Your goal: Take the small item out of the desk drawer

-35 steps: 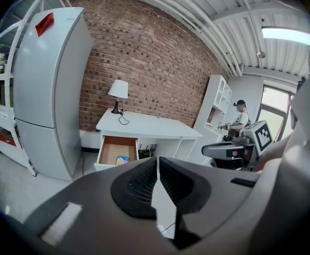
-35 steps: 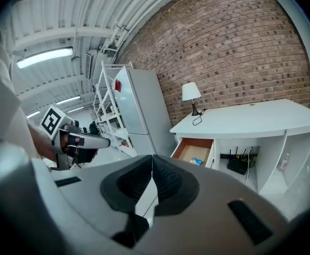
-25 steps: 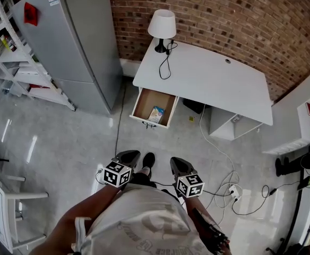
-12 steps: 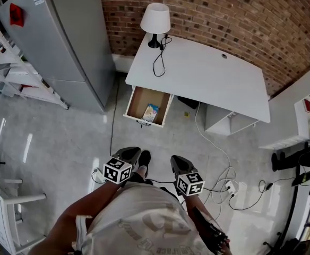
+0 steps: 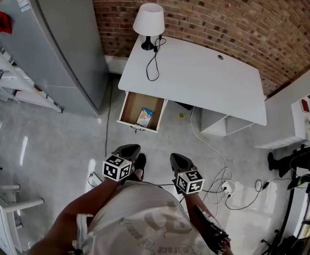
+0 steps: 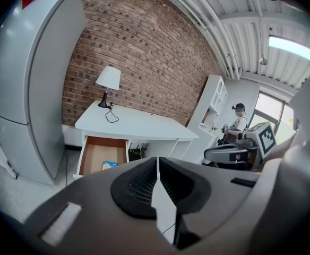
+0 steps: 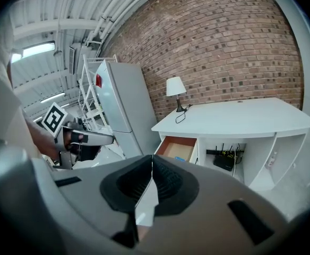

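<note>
Both the left gripper [image 5: 128, 151] and right gripper [image 5: 177, 161] are closed and empty, well apart from the item [image 5: 144, 117] in the open drawer [image 5: 129, 105] (near its front), so reaching in unopened risks shoving it.

A small packet [image 5: 144, 117], perhaps, lies in the open desk drawer [image 5: 132, 105].

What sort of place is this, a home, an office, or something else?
Probably a studio or workspace furnished like a home office: a white desk with a lamp against a bare brick wall, and a tall grey fridge beside it.
</note>
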`<state>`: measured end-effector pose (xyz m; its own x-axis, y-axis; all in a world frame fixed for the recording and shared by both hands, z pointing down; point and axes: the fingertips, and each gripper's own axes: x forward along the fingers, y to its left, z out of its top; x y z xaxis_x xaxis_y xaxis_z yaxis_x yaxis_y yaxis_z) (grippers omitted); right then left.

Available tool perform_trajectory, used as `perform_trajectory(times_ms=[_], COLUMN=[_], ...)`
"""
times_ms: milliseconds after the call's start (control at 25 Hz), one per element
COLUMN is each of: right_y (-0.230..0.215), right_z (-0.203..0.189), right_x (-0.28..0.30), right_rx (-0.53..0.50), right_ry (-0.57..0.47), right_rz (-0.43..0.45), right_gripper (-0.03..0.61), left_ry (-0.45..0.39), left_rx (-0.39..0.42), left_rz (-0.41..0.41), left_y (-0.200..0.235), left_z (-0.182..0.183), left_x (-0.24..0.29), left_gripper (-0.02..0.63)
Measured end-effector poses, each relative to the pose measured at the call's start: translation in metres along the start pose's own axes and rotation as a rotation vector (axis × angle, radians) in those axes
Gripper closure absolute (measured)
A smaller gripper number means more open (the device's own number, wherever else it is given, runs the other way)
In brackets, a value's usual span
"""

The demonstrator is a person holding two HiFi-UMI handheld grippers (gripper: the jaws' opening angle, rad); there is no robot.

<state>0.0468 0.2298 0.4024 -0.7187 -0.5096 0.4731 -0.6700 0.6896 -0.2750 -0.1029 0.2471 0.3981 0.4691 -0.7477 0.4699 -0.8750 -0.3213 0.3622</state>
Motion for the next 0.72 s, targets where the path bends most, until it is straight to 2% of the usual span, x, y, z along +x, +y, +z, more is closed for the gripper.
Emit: perform_trajectory(times_ms=[440,720], right_y=[-0.052,-0.072], right_z=[0.025,0.046], right_x=[0.008,0.029], right_rx=[0.033,0.034], right_ry=[0.016,0.018], right_rz=[-0.103,-0.133], right_gripper=[0.572,0.572], left_ry=[0.025,0.021], left_rx=[0.032,0.048], left_rz=[-0.112,-0.142], left_y=[0.001,0.015], left_z=[0.043,0.068], left_x=[0.066,0.094], left_gripper=[0.597,0.597])
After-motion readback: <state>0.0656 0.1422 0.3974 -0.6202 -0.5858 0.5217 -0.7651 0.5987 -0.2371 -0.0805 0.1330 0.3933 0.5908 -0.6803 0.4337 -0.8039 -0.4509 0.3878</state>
